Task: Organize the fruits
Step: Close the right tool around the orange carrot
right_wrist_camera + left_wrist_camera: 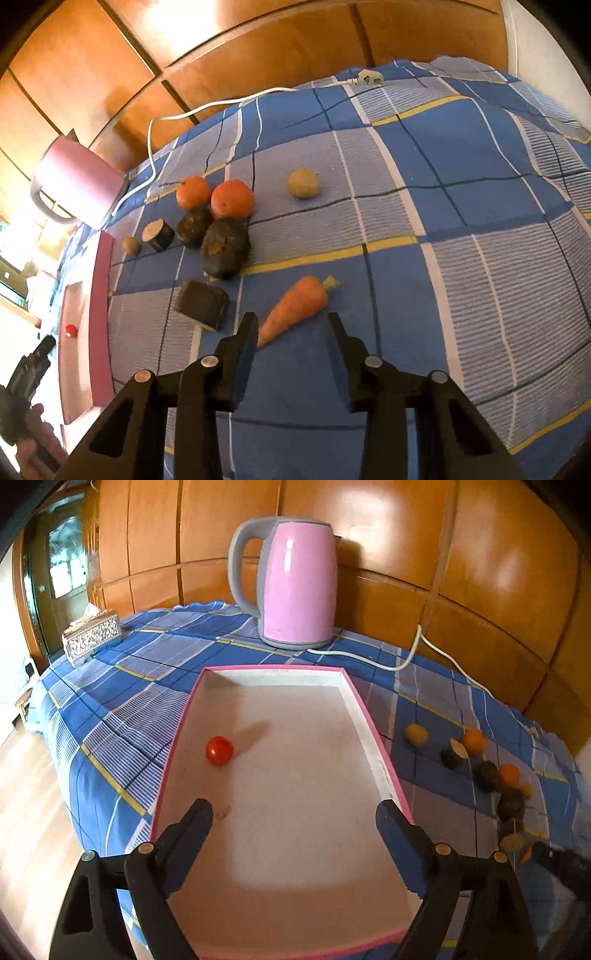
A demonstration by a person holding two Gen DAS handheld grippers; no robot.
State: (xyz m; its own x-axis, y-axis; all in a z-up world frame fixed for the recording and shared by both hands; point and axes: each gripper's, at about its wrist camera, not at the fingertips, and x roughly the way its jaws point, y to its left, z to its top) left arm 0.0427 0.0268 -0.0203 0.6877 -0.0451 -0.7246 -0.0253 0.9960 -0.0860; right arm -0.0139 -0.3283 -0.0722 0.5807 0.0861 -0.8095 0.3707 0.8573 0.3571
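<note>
1. Silver-patterned tissue box [92, 635] at ten o'clock of the left view, well apart from the work; probably just parked out of the way.
2. Red tomato [219, 750] alone inside the pink-rimmed tray [365, 716], toward nine o'clock of the white floor, near the left wall but not touching it; apparently the first piece sorted, with the rest of the floor bare for more.
3. Left tool [293, 808] at six o'clock, above the tray's near end, jaws spread wide and released, nothing between them; seemingly free for another fetch.
4. Pink kettle [295, 583] at twelve o'clock beyond the tray, white cord [388, 664] trailing off toward three; no part in the sorting, by the look of it.
5. Loose produce on the blue plaid bench [461, 184], at three o'clock of the tray: two oranges [192, 192] side by side, dark rough lumps [226, 247] just in front of them, a dark cut block [202, 304] nearer still, a pale round fruit [303, 183] off alone toward one o'clock.
6. Orange carrot [297, 308] lying aslant on the cloth, thin tip toward seven o'clock, green stub toward one.
7. Right tool [292, 319] angled down at the carrot, jaws apart and gripping nothing, the thin tip just beside the finger on the view's left; lined up, it seems, for a pinch across the narrow end, with some risk of slipping on the taper.
</note>
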